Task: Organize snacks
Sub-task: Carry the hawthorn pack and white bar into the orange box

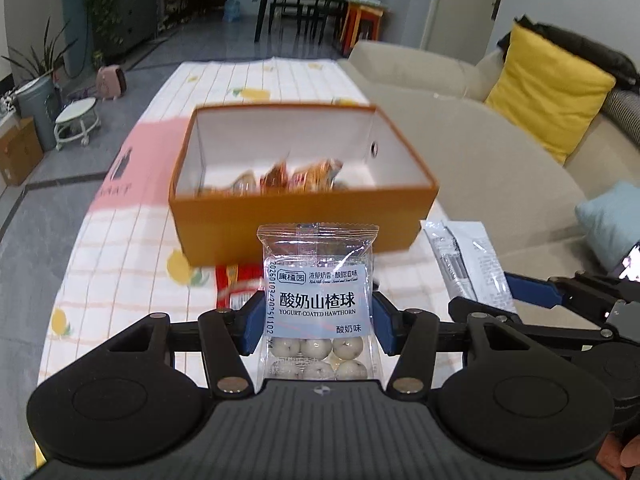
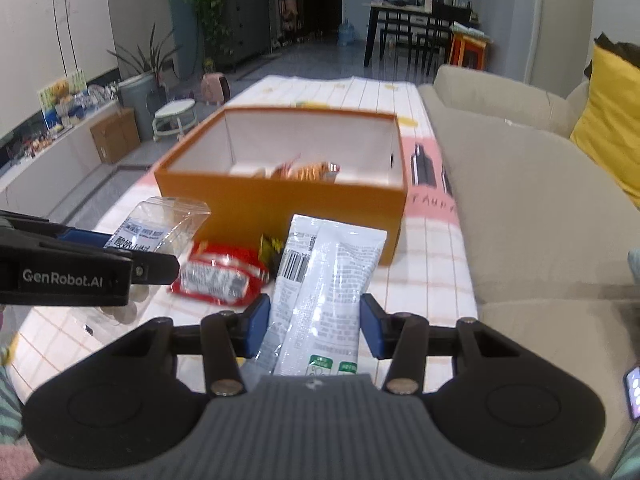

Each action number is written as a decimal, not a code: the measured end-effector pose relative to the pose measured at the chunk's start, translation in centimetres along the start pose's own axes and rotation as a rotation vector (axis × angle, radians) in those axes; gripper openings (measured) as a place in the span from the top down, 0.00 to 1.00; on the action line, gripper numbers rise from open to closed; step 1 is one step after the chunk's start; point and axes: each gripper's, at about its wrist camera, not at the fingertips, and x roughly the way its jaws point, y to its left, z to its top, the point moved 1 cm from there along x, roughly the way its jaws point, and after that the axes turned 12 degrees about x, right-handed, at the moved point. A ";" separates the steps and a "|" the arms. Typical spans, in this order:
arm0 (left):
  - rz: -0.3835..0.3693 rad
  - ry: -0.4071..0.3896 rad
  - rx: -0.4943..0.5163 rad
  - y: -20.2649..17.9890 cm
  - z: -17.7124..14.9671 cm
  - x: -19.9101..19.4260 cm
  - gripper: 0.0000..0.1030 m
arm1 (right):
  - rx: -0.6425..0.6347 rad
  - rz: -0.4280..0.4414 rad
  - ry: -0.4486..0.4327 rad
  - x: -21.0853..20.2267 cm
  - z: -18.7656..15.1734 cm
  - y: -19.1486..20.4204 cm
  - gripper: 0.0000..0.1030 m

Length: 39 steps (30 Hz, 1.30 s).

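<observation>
My left gripper [image 1: 316, 324] is shut on a clear packet of yogurt-coated hawthorn balls [image 1: 318, 280], held upright in front of the orange box [image 1: 296, 216]. The box is open and holds several orange snack packets [image 1: 296, 178]. My right gripper [image 2: 314, 330] is shut on a white snack pouch [image 2: 324, 280], held before the same orange box [image 2: 276, 208]. The left gripper [image 2: 132, 258] with its hawthorn packet [image 2: 156, 224] shows at the left of the right wrist view. A red snack packet [image 2: 220, 274] lies on the tablecloth between the grippers; it also shows in the left wrist view [image 1: 236, 280].
The table wears a white checked cloth [image 1: 120, 248] with lemon prints. A beige sofa [image 1: 500, 160] with a yellow cushion [image 1: 548, 88] runs along the right. A small dark yellow wrapper [image 2: 272, 246] lies by the box. A phone [image 2: 632, 392] sits at far right.
</observation>
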 end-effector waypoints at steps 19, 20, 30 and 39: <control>0.019 -0.028 0.052 4.5 9.2 3.8 0.40 | -0.117 0.024 -0.047 4.9 11.8 1.2 0.55; 0.025 -0.026 0.059 4.7 9.5 4.1 0.40 | -0.119 0.024 -0.043 5.3 12.1 1.3 0.55; 0.000 0.055 0.028 7.9 12.2 9.1 0.40 | -0.152 0.003 0.015 10.3 15.4 1.0 0.55; 0.000 0.206 0.070 9.3 13.2 16.0 0.40 | -0.196 -0.030 0.210 18.7 17.7 0.7 0.55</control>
